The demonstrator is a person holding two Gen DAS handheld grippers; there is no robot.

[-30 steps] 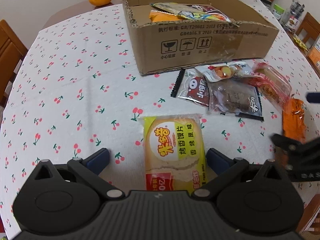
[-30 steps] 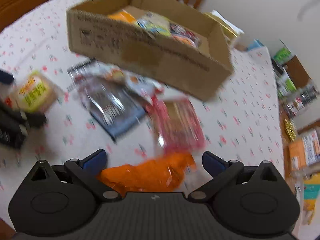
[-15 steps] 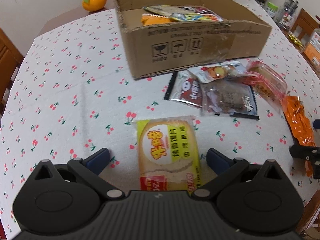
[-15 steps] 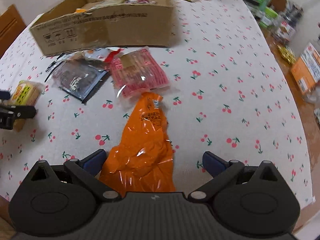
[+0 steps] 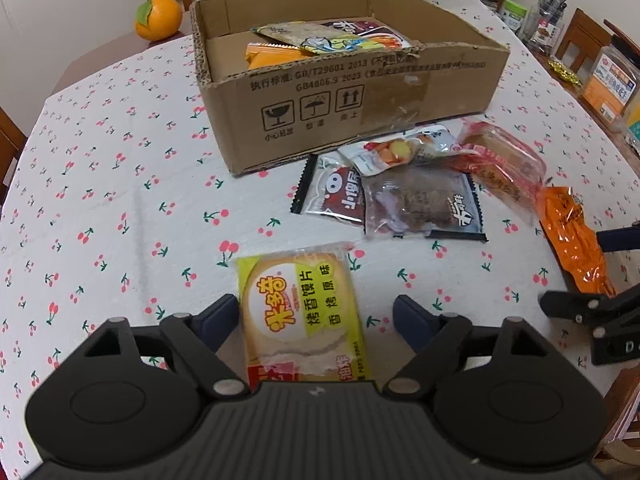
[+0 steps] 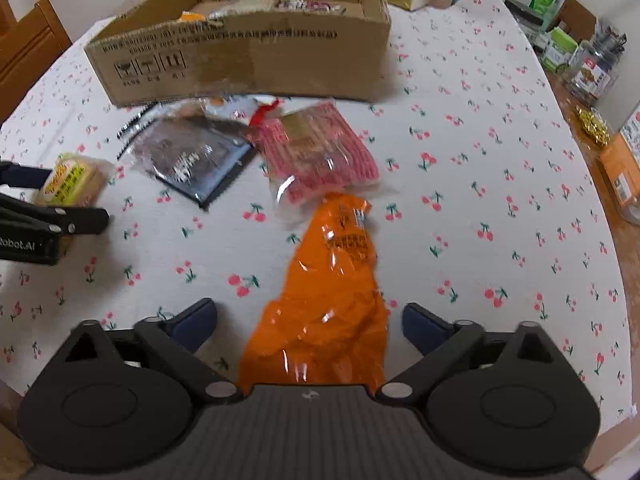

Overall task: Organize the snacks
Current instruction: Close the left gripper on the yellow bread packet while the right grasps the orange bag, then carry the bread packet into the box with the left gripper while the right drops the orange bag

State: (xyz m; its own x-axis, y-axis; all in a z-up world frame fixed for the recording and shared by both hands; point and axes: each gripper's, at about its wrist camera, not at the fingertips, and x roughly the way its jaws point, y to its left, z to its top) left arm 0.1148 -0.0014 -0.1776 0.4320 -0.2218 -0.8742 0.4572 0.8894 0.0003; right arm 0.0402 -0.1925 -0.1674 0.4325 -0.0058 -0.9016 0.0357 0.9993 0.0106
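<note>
A cardboard box [image 5: 360, 112] with several snack packets inside stands at the back of the cherry-print table; it also shows in the right wrist view [image 6: 248, 60]. My left gripper [image 5: 316, 320] is open around a yellow cracker packet [image 5: 304, 312] lying on the cloth. My right gripper [image 6: 310, 322] is open around the near end of an orange packet [image 6: 332, 292], which also shows in the left wrist view [image 5: 572, 236]. A dark packet [image 5: 416, 204], a red-and-white packet [image 5: 336, 196], a clear packet with orange pieces [image 5: 400, 148] and a red packet [image 6: 320, 152] lie in front of the box.
An orange fruit [image 5: 158, 18] sits at the back left. Wooden chairs [image 6: 28, 48] stand around the table. Jars and boxes [image 6: 588, 68] crowd a sideboard on the right. The right gripper's fingers [image 5: 580, 304] show at the left view's right edge.
Both grippers have moved forward over their packets. The box looks nearer in both views. Both stay open.
</note>
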